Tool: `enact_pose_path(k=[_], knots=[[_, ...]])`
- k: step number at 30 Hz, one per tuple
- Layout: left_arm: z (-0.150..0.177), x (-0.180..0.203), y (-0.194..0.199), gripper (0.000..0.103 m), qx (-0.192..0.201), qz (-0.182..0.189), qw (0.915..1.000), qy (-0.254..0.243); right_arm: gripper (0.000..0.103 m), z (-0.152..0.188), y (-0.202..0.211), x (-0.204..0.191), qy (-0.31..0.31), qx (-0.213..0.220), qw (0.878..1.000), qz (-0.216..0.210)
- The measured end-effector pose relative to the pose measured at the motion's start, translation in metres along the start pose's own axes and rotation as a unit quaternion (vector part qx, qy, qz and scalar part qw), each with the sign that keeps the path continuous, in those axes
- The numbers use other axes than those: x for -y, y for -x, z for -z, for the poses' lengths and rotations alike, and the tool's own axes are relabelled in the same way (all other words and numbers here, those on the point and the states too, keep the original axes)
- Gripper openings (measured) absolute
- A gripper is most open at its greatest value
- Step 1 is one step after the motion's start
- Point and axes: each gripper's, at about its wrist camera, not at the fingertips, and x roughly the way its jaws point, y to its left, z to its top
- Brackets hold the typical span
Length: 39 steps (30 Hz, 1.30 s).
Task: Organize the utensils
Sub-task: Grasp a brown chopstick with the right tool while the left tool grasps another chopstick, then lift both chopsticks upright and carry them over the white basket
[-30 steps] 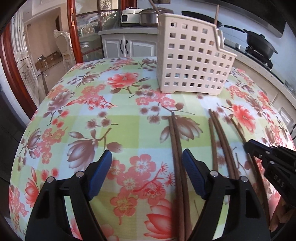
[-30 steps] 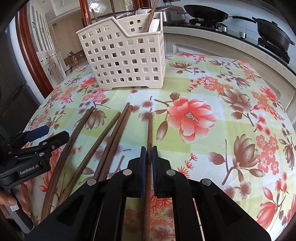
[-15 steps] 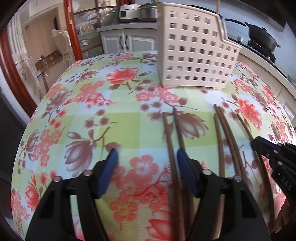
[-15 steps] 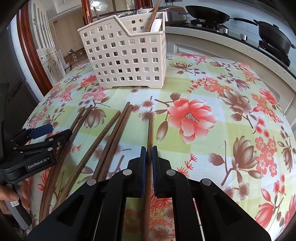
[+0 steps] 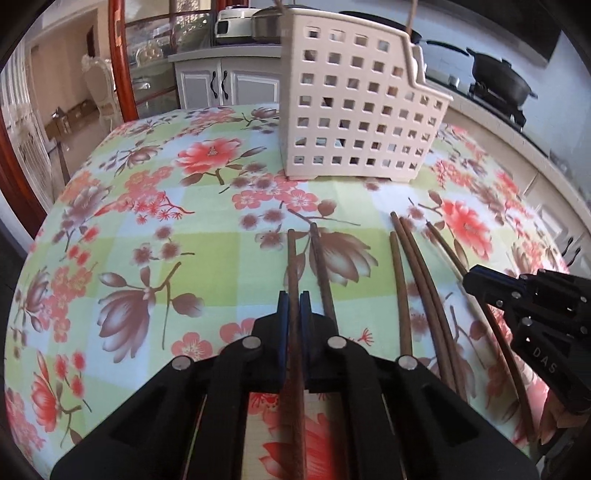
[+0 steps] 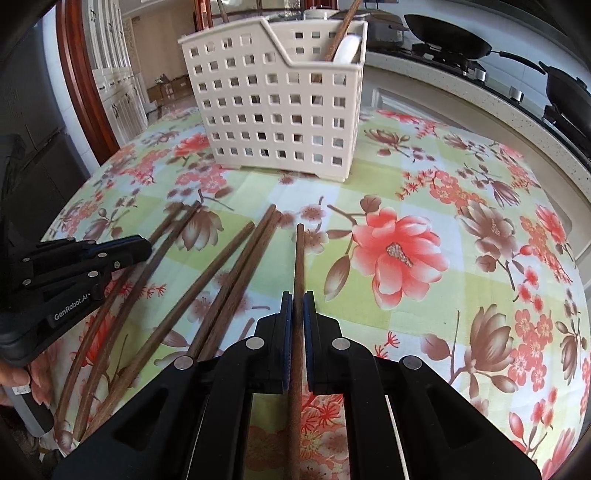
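Chopsticks' [image 5: 419, 295] near ends seemingly hidden behind claws.

Floral tablecloth [image 5: 155, 236], black wok [image 5: 502, 79] on stove, rice cooker [image 5: 232, 22] on grey cabinet [image 5: 221, 85], red wooden doorframe [image 5: 118, 59]

The right hand-held gripper [image 6: 298, 306] clamps one brown chopstick [image 6: 299, 258] lying on the flowered bench [image 6: 461, 258]. Five more chopsticks [image 6: 221, 280] lie to its left. A perforated white basket [image 6: 277, 107] stands at the far side.

cream basket [image 5: 354, 110], brown chopsticks [image 6: 229, 273], floral tablecloth [image 6: 461, 240]
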Motion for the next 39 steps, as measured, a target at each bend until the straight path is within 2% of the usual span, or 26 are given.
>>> enact_pose_path(k=[5,8,13,18,24,34,39], knots=[[-0.002,0.000,0.021,0.006,0.036,-0.010,0.9993,-0.003,0.006,-0.005,0.014,0.001,-0.003,0.027,1.000,-0.009],[-0.005,0.005,0.043,0.006,0.076,-0.026,0.9967,-0.015,0.006,-0.007,0.027,0.001,-0.003,0.054,0.998,-0.013],[-0.006,0.008,0.083,0.006,0.140,-0.041,0.9891,-0.016,0.006,-0.010,0.051,0.003,-0.012,0.098,0.995,-0.010],[-0.005,0.005,0.115,0.006,0.183,-0.040,0.9823,-0.007,0.006,-0.014,0.080,0.006,-0.018,0.140,0.990,-0.009],[0.001,0.006,0.149,0.006,0.241,-0.045,0.9694,-0.006,0.006,-0.016,0.108,0.001,-0.011,0.182,0.983,-0.008],[0.012,0.012,0.179,0.006,0.291,-0.045,0.9556,-0.010,0.006,-0.008,0.143,-0.009,0.000,0.246,0.969,-0.004],[0.015,0.014,0.185,0.006,0.296,-0.045,0.9540,-0.011,0.006,-0.007,0.151,-0.015,0.010,0.259,0.966,-0.002]])
